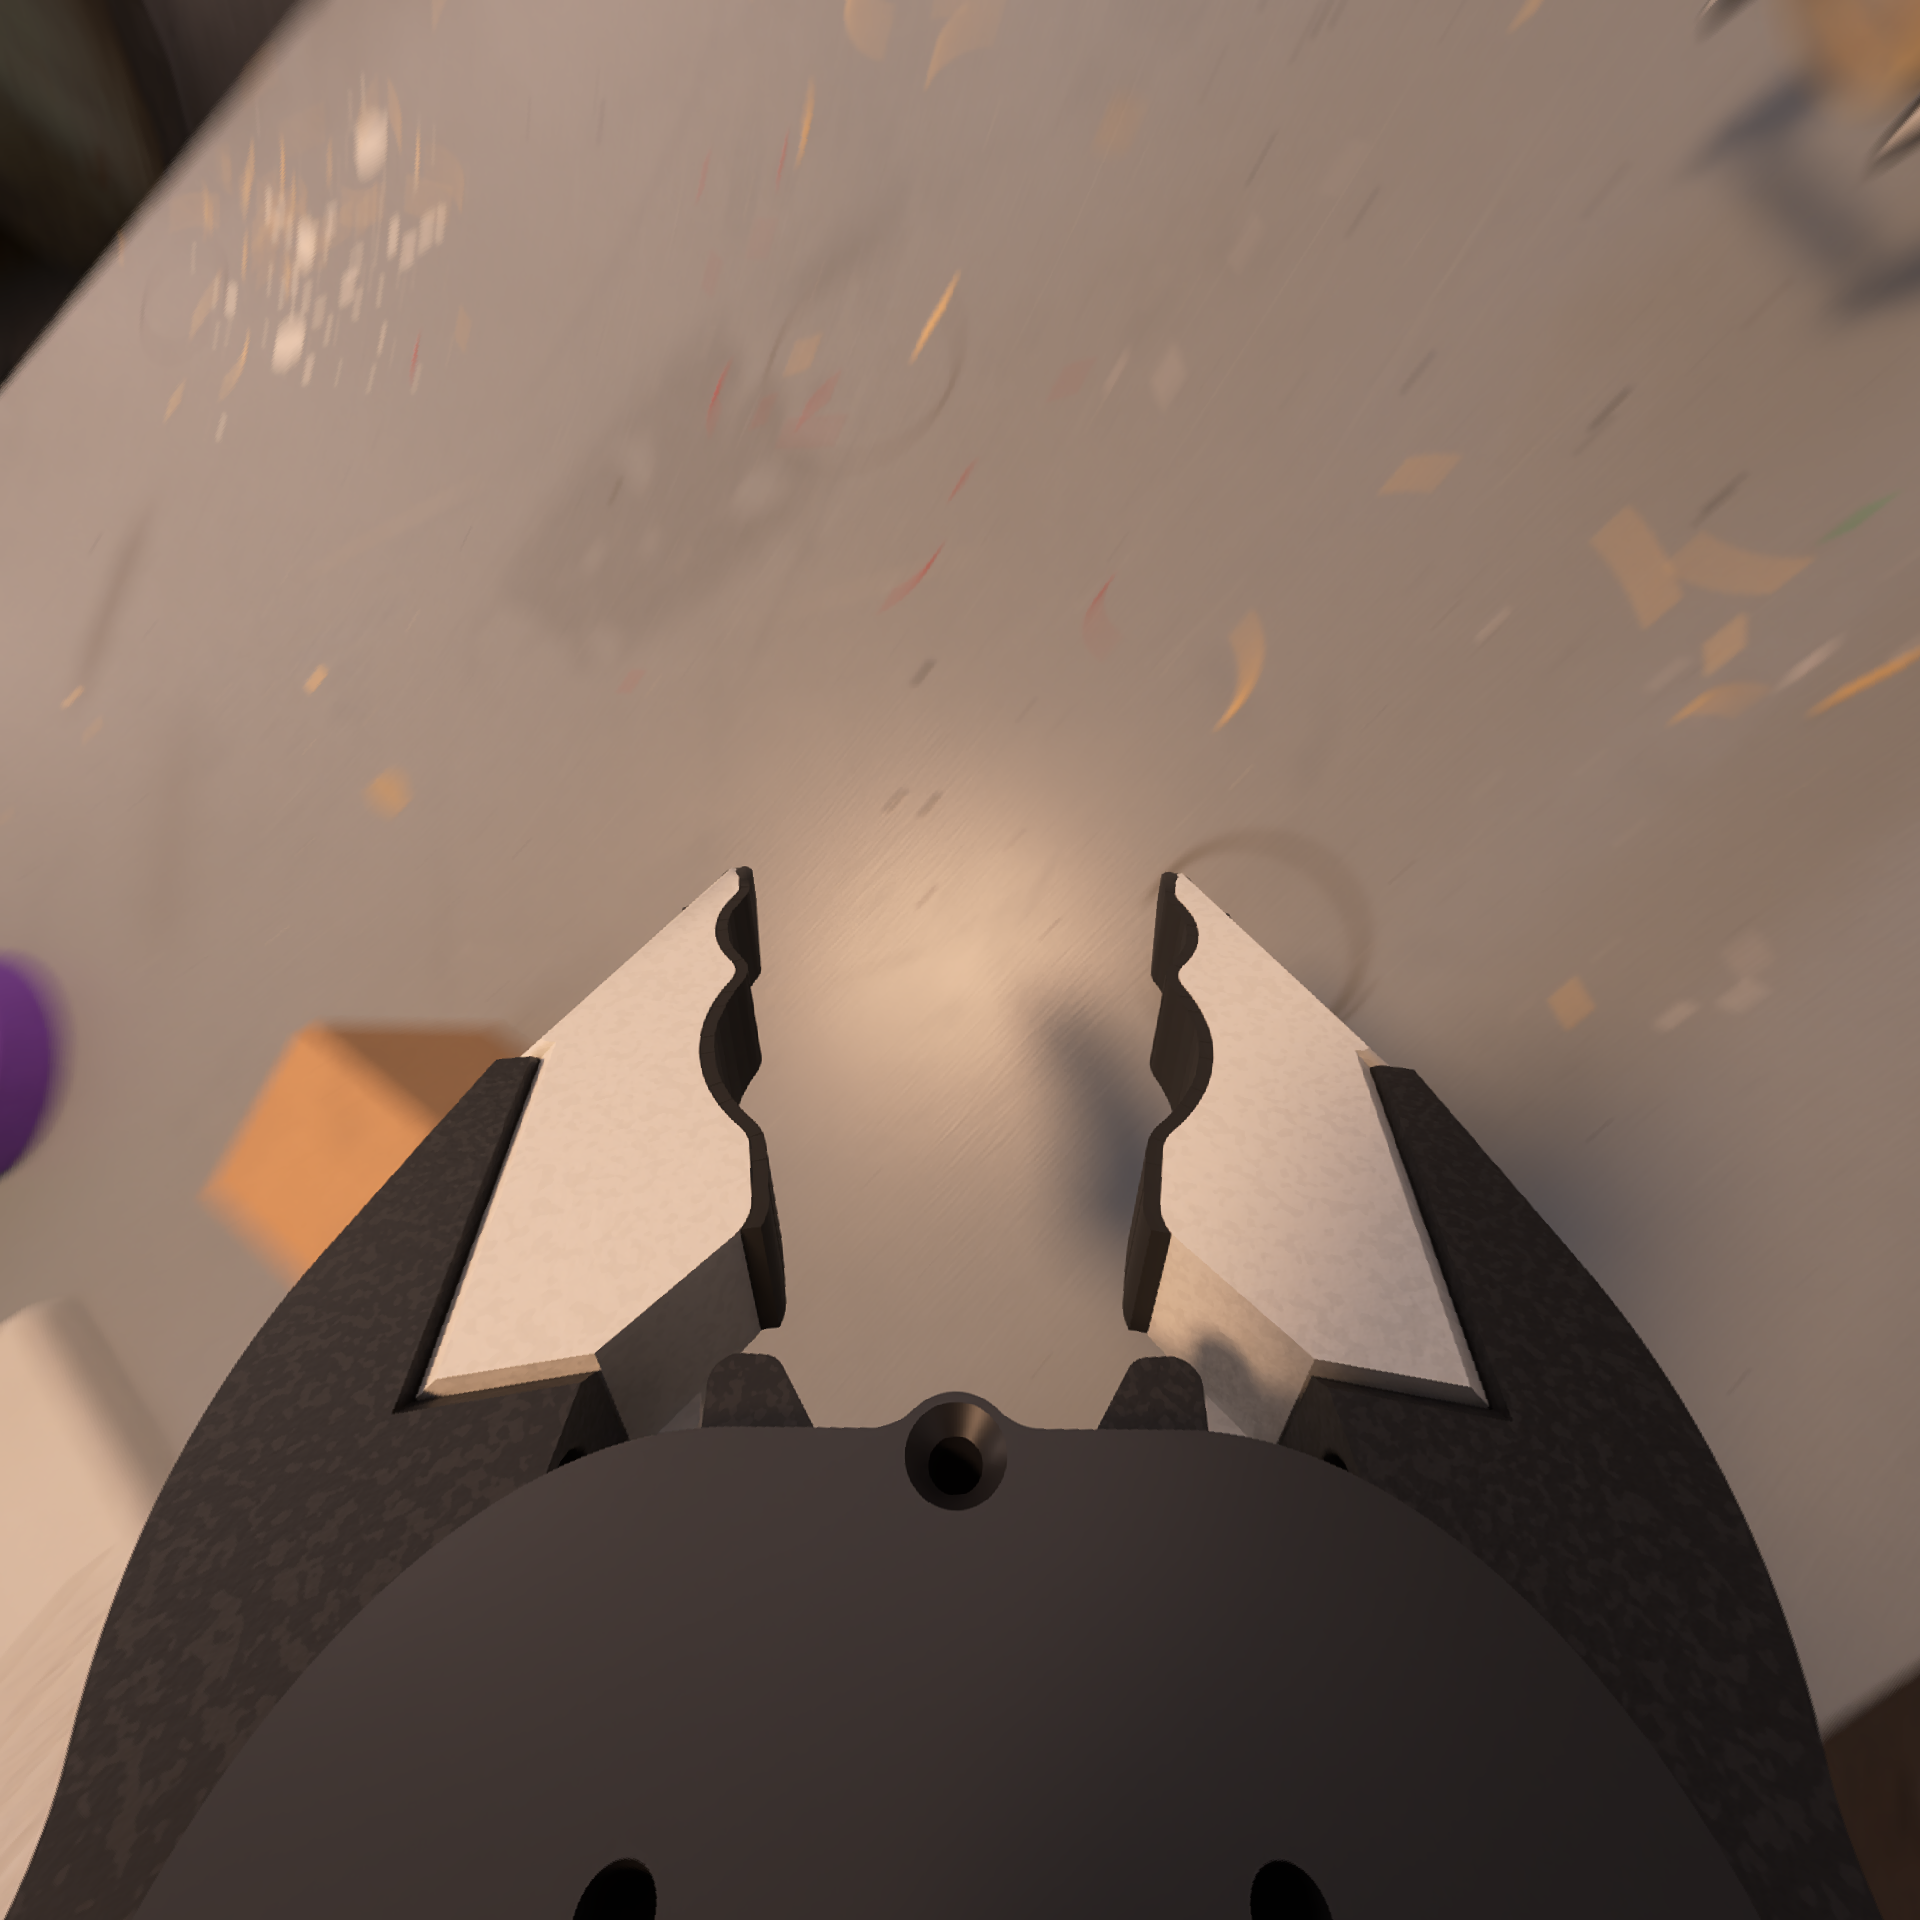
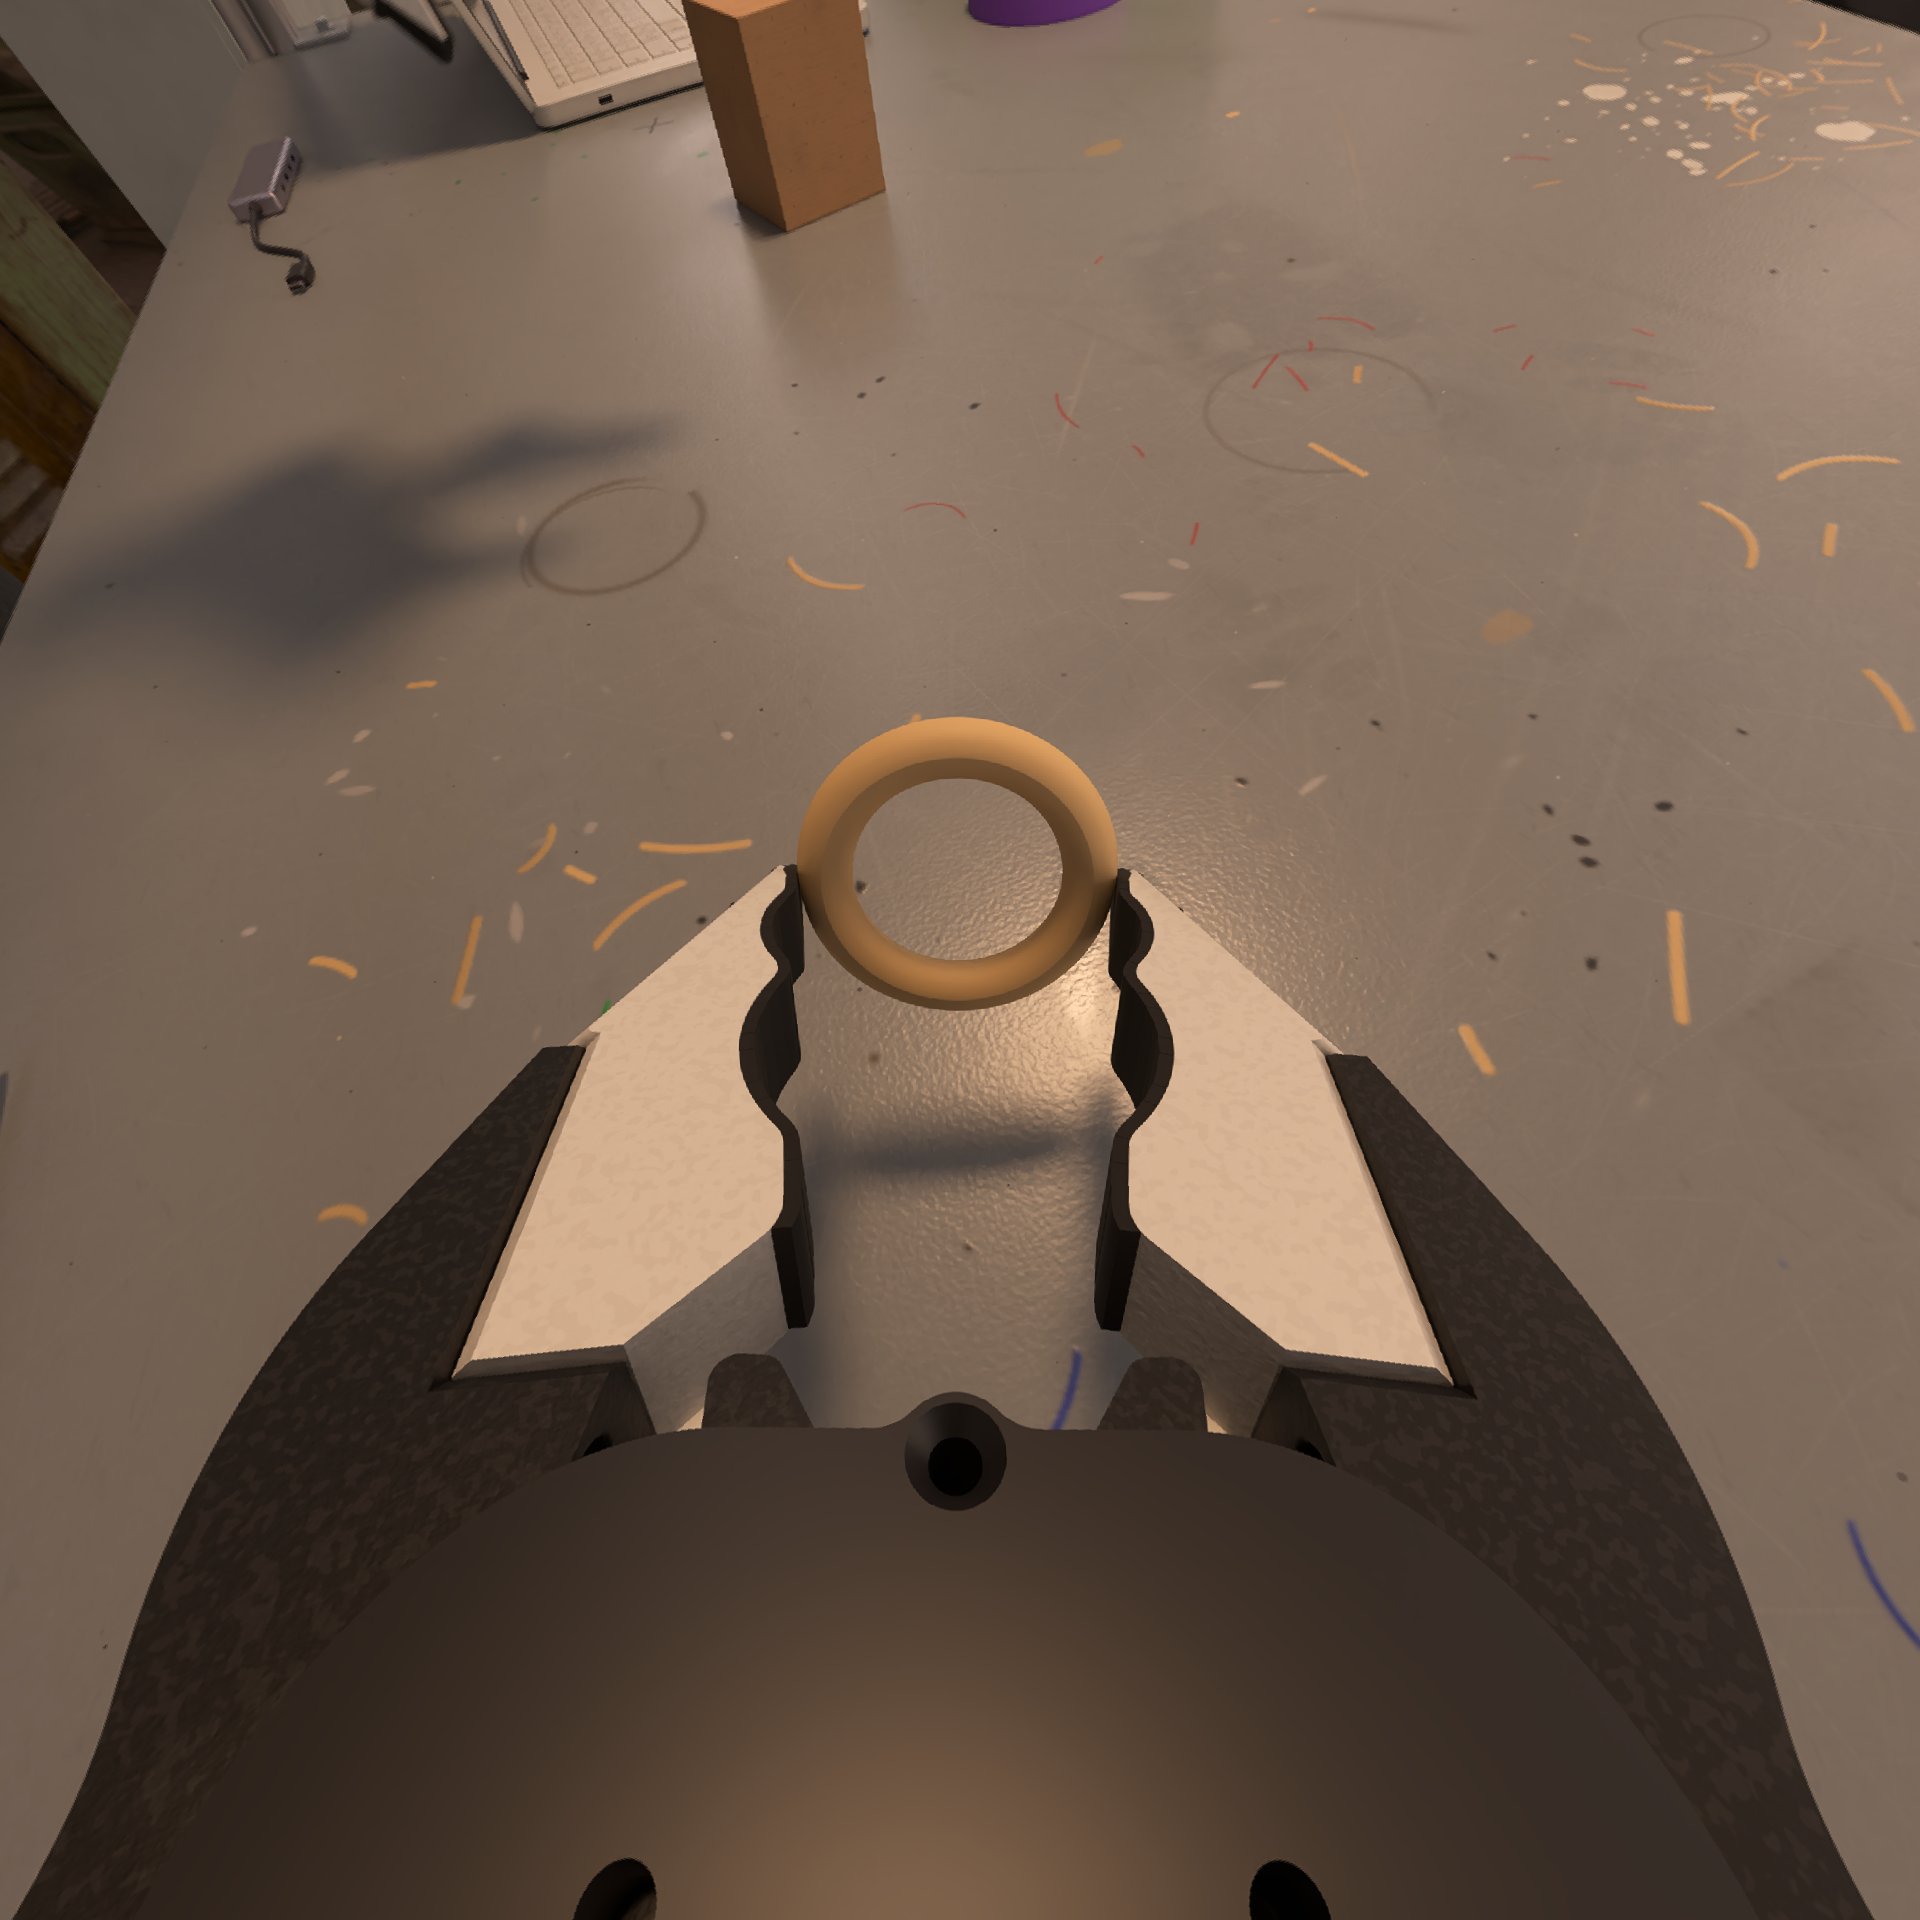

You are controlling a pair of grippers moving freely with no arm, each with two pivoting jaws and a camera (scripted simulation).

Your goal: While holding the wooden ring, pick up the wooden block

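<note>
My right gripper [image 2: 956, 883] is shut on the wooden ring [image 2: 831, 883], a tan ring held upright between the fingertips above the grey table. The wooden block [image 2: 795, 104], a tall orange-brown block, stands upright far ahead at the top of the right wrist view. In the blurred left wrist view my left gripper [image 1: 956, 883] is open and empty above the table, and the wooden block [image 1: 322, 1132] lies low at the left, partly hidden behind the left finger [image 1: 623, 1122].
The grey table [image 2: 1351, 727] is speckled with paint marks and shavings. A white laptop [image 2: 592, 52], a purple object [image 2: 1039, 8] and a grey USB hub with cable [image 2: 268, 182] sit at the far end. In the left wrist view a purple object [image 1: 21, 1049] and a white object [image 1: 52, 1455] lie at the left edge.
</note>
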